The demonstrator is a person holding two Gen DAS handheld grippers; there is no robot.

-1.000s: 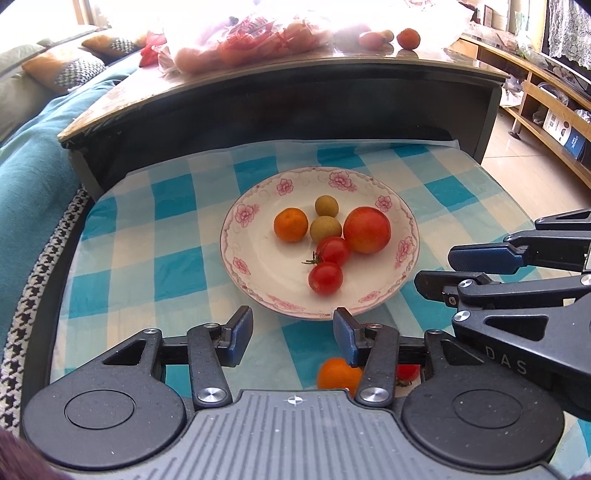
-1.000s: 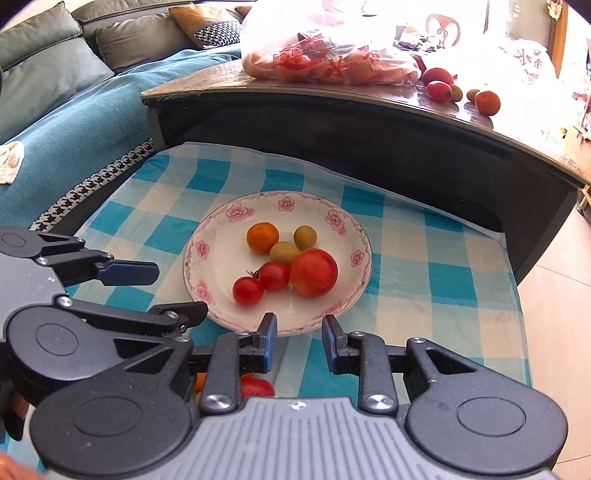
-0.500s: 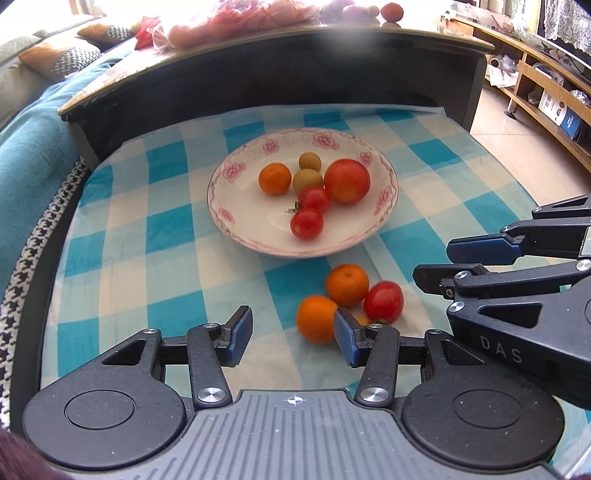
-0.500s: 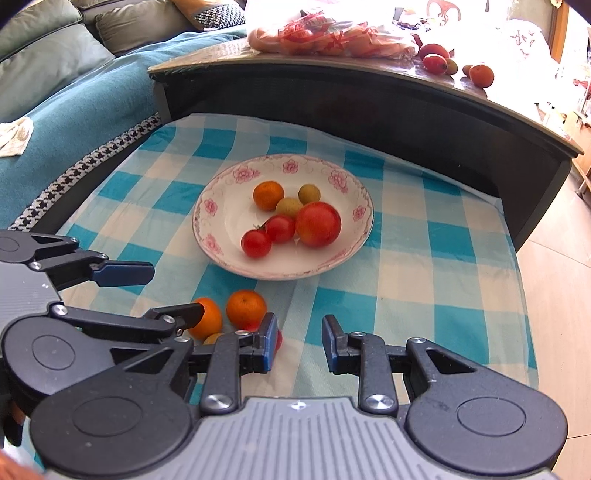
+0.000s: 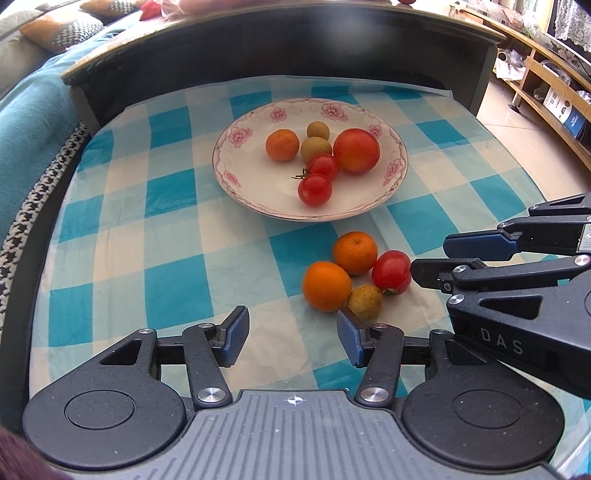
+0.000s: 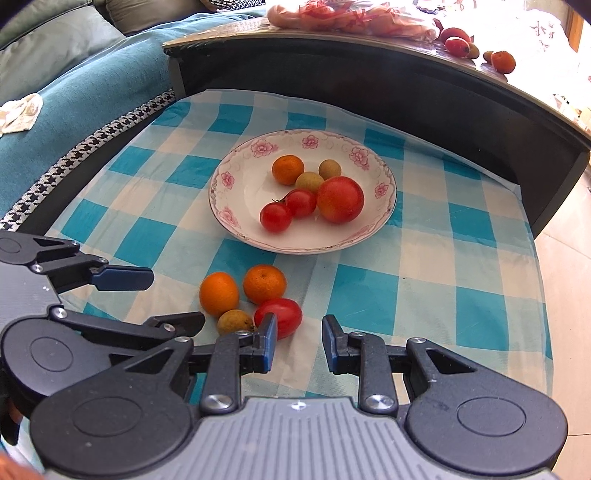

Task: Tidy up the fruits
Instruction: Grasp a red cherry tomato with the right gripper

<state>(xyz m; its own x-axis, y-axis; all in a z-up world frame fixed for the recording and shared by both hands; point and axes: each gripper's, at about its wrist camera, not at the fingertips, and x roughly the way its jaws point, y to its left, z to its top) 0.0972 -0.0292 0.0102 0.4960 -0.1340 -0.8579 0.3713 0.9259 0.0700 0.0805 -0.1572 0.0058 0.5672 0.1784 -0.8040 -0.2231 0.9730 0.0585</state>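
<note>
A floral plate (image 5: 258, 199) (image 6: 240, 229) on the checked cloth holds a mandarin, two small green-brown fruits, two cherry tomatoes and a large red fruit (image 5: 356, 150). In front of it on the cloth lie two mandarins (image 5: 327, 286) (image 5: 355, 253), a red tomato (image 5: 391, 271) (image 6: 282, 314) and a small brown fruit (image 5: 365, 302) (image 6: 234, 322). My left gripper (image 5: 291, 332) hovers just short of this group, its jaws opening with nothing between them. My right gripper (image 6: 299, 343) stands open and empty, its left finger beside the tomato.
A dark curved table (image 6: 369, 85) rises behind the cloth, with a bag of fruit (image 6: 351, 18) and loose fruits on top. A teal sofa (image 6: 74, 92) lies to the left. Shelving (image 5: 546, 85) stands at the right over tiled floor.
Both grippers have drawn back and tipped down, so the loose fruits in front of the plate have come into full view. The left jaws have widened a little.
</note>
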